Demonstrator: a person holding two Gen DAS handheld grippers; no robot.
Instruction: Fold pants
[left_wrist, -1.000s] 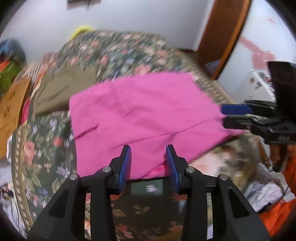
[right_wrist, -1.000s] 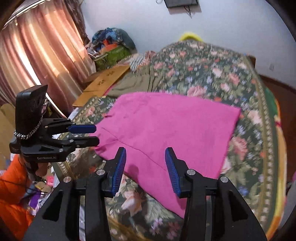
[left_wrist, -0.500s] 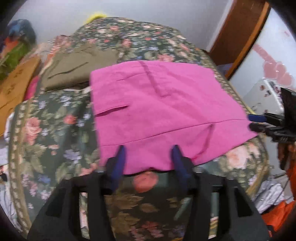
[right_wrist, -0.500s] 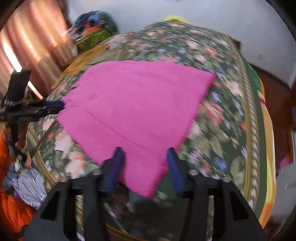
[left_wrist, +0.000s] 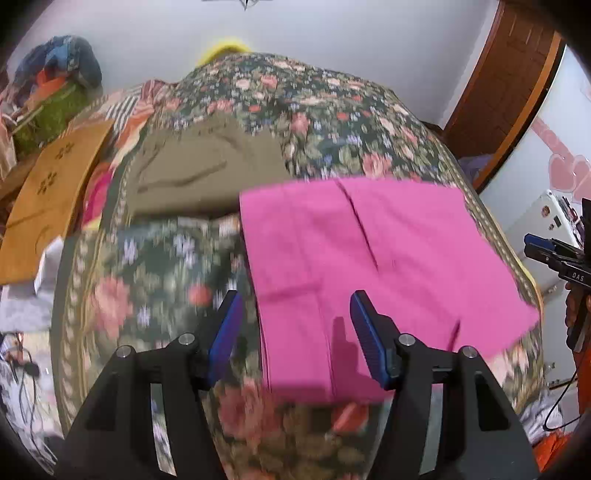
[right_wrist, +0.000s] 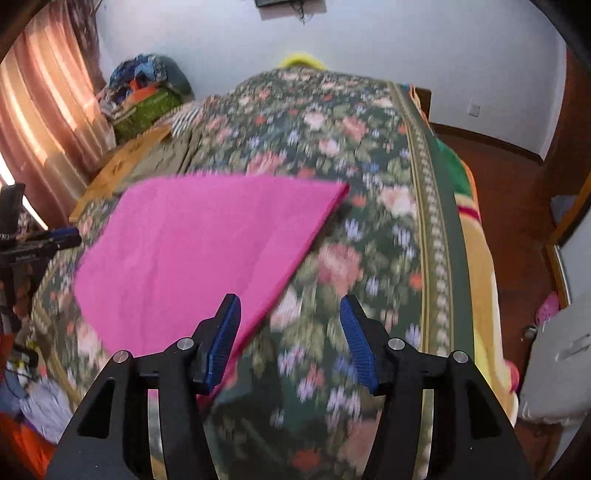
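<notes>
In the left wrist view, our left gripper (left_wrist: 295, 328) hangs spread and empty over the pink pants' (left_wrist: 376, 258) near left corner on the floral bedspread (left_wrist: 147, 280). In the right wrist view, our right gripper (right_wrist: 290, 332) is spread too; the pants (right_wrist: 195, 243) lie ahead-left, their near right edge running diagonally past its left finger.

Left wrist view looking forward and down across the floral bedspread (left_wrist: 332, 110) toward the far wall, right wrist view likewise, both near, sharing the pink pants (left_wrist: 369, 251) at frame centre.
</notes>
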